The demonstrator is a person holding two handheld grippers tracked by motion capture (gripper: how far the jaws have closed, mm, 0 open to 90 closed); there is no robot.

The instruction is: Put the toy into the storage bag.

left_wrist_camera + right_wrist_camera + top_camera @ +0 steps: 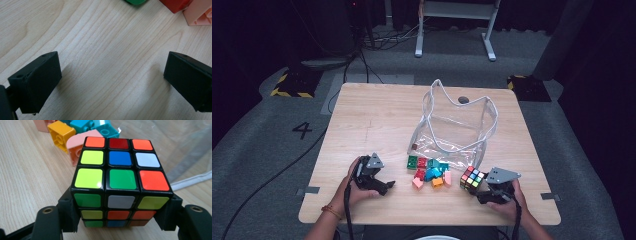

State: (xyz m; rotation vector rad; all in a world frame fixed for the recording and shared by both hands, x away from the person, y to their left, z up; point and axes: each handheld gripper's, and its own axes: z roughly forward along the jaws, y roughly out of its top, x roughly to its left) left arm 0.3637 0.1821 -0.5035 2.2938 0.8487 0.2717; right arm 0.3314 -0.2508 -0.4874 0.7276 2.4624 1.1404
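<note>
A scrambled puzzle cube point(472, 178) point(120, 177) stands near the table's front right. My right gripper point(482, 192) point(120, 217) is shut on it, a black pad pressed against each of its two opposite sides low down. Left of the cube lies a small pile of toy blocks point(429, 172) in green, red, teal, orange and pink. At the front left, my left gripper point(384, 186) point(112, 82) stands open just above bare wood, nothing between its jaws, pointing toward the blocks. Behind the blocks lies a clear plastic bag point(457, 130) with white trim.
The wooden table point(377, 120) has bare room on its left half and along the front edge. An orange block point(61, 135) and a pink block point(75, 147) lie just beyond the cube. A red block point(176, 5) and a pink block point(198, 15) lie ahead of the left jaws.
</note>
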